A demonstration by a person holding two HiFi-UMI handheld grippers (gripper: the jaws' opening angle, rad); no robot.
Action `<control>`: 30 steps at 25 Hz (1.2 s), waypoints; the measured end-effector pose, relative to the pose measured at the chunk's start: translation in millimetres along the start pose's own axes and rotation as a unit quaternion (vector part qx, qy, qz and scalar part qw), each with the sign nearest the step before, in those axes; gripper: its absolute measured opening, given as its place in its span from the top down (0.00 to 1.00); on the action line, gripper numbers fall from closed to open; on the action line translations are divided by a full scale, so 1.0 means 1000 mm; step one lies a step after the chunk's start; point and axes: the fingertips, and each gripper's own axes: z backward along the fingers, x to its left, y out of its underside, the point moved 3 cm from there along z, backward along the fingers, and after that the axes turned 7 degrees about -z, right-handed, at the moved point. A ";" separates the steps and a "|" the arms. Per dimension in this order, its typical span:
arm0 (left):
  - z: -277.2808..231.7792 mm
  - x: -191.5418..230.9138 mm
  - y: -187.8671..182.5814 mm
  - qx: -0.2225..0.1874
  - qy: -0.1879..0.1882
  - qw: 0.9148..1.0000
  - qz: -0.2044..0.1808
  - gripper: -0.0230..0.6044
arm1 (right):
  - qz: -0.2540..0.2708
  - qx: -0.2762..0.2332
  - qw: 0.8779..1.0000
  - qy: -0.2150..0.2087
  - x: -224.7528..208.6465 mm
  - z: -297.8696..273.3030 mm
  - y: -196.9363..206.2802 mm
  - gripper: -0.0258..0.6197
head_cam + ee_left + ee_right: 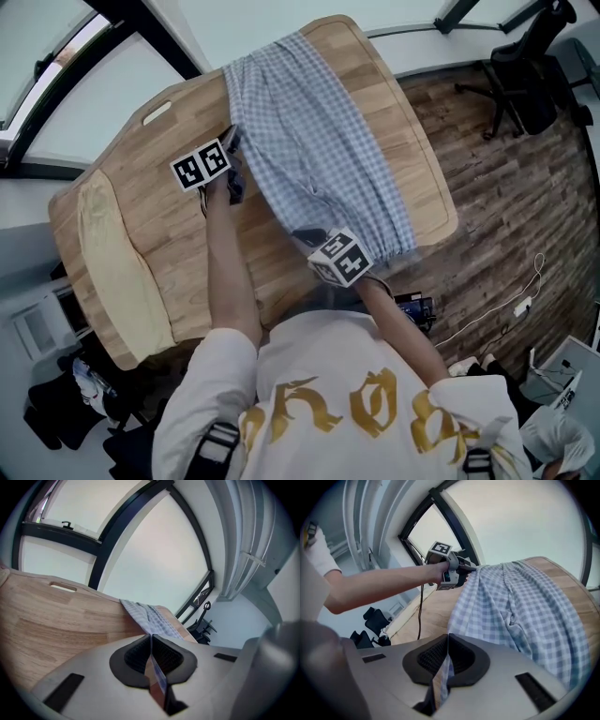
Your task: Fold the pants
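Blue-and-white checked pants lie lengthwise across the wooden table. My left gripper is at the pants' left edge, shut on a fold of the checked cloth. In the left gripper view a thin strip of cloth sits pinched between the jaws, and more of the pants trails over the table. My right gripper is at the near end of the pants, shut on the cloth. The right gripper view shows checked cloth in its jaws, the pants draped ahead, and the left gripper at their far edge.
A folded cream cloth lies along the table's left end. A handle slot is cut near the far edge. A black office chair stands on the wood floor to the right, and a white cable lies there too.
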 end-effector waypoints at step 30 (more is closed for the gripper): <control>-0.026 -0.122 -0.077 -0.044 0.052 0.995 -0.067 0.89 | -0.080 -0.106 0.991 0.034 -0.074 0.112 -0.033 0.91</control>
